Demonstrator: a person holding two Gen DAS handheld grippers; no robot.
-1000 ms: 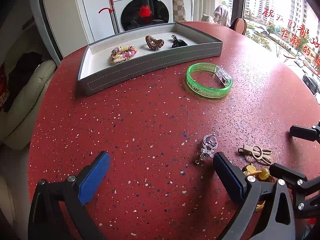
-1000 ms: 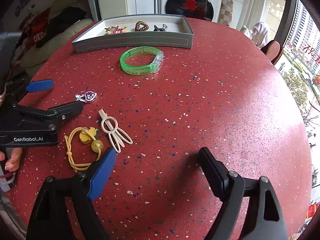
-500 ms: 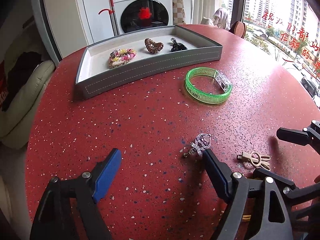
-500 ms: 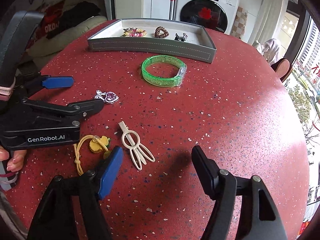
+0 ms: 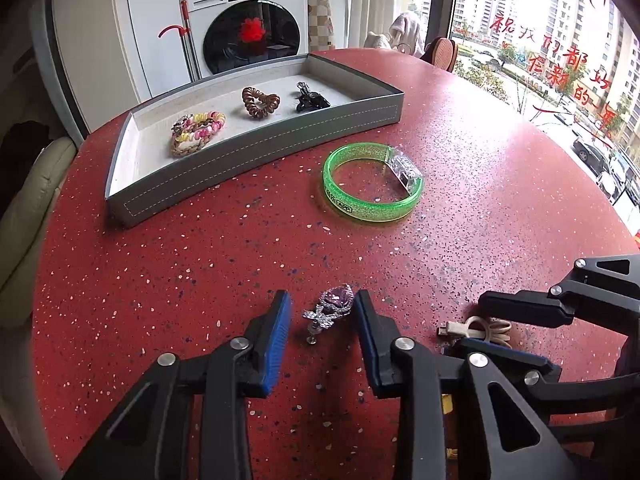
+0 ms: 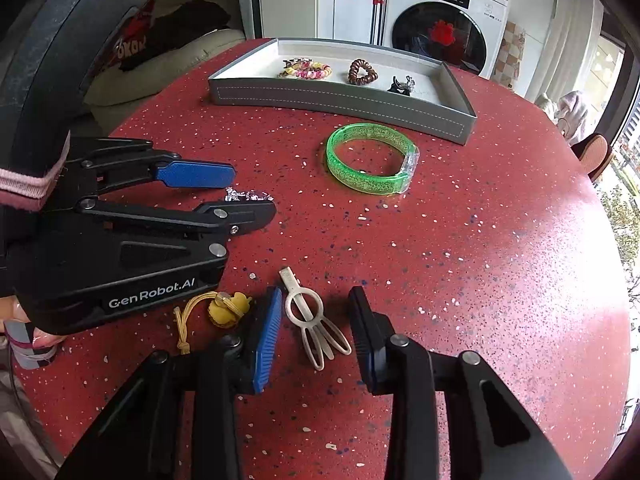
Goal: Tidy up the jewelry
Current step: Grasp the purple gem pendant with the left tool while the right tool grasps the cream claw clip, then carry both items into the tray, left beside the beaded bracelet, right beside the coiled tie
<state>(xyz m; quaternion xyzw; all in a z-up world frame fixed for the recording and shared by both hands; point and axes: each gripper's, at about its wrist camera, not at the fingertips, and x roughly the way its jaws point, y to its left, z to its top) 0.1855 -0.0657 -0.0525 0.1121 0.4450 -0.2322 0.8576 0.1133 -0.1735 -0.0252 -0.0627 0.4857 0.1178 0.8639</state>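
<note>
L claw (image 5: 322, 314) is seen closing round silver-purple pendant (image 5: 330, 310), pads not yet pressing. R claw (image 6: 314, 320) closes round beige hair clip (image 6: 312, 320). Green bangle (image 5: 372, 182) & grey tray (image 5: 256, 152) lie farther on red worktop (image 5: 200, 264); yellow hair tie (image 6: 224, 308) just left of R claw.

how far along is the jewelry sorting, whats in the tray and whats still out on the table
Done: the grey tray holds a multicolour bracelet, a brown spiral hair tie and a black clip.

In hand: the left gripper is closing around the silver pendant; the right gripper is closing around the beige hair clip. Neither is lifted yet.

Left: the green bangle and the yellow cord charm.
</note>
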